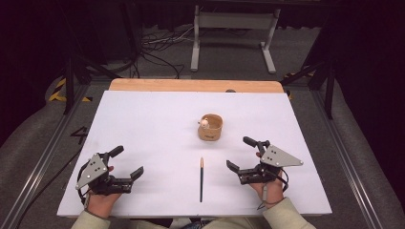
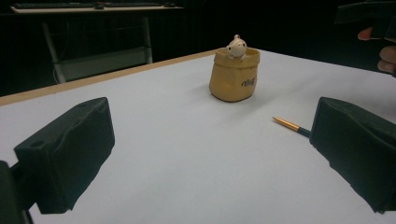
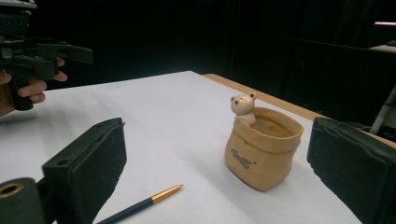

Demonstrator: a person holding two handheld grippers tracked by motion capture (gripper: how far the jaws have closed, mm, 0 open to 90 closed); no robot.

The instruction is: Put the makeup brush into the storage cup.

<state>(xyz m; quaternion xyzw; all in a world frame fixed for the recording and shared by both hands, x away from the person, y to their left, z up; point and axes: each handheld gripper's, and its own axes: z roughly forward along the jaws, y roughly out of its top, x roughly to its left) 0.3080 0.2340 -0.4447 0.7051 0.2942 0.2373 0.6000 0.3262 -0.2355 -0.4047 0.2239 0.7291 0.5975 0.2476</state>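
Both my grippers, left and right, sit wide open with nothing in them. The pen lies between them, near edge of the table. Looks light, thin, probably slick, so I'd pinch mid-barrel. Pouch-shaped pot sits farther back.
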